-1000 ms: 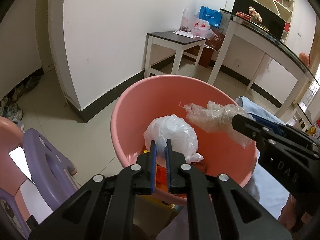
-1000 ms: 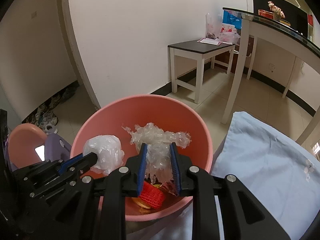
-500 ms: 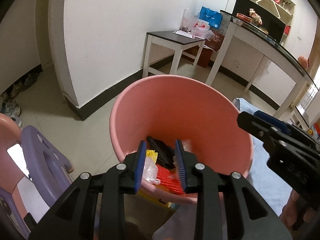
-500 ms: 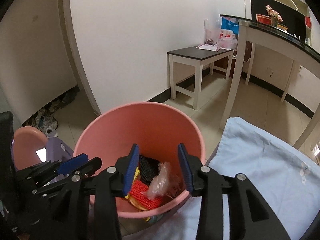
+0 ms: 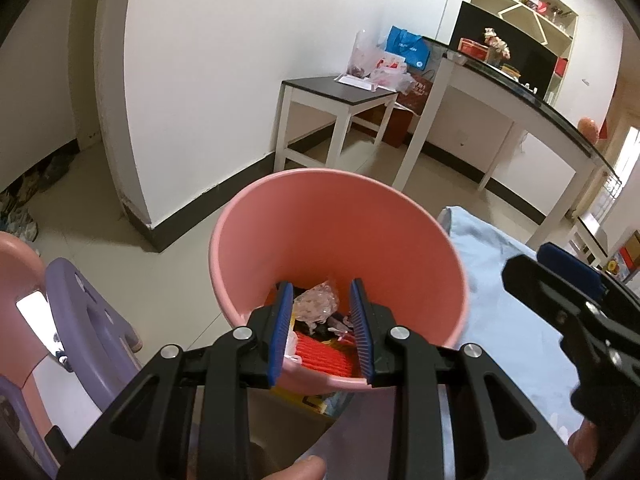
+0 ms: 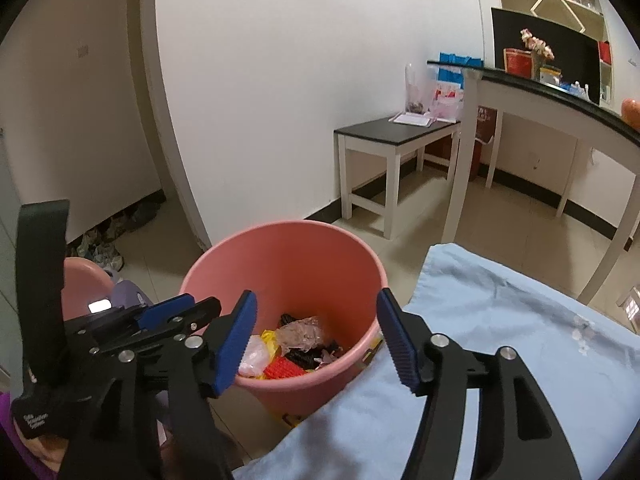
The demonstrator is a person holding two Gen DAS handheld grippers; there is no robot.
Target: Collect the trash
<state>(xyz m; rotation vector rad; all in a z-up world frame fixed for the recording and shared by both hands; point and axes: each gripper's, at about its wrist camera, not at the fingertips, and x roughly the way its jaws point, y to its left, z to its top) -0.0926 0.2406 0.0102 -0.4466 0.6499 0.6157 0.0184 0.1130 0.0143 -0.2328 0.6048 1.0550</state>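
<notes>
Drop step done: trash (image 6: 298, 336) lies at the bottom of the pink bucket (image 6: 280, 236). Left gripper (image 5: 320, 328) released and empty, right gripper (image 6: 316, 336) jaws opening, nothing between. Next likely: find more trash on the blue cloth (image 6: 500, 320), right of the bucket.

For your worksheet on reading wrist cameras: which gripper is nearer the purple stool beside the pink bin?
Left. The left gripper hangs between the purple stool and the pink bin; the right gripper, its empty jaws opening, is over the bin's near rim, farther away.
</notes>
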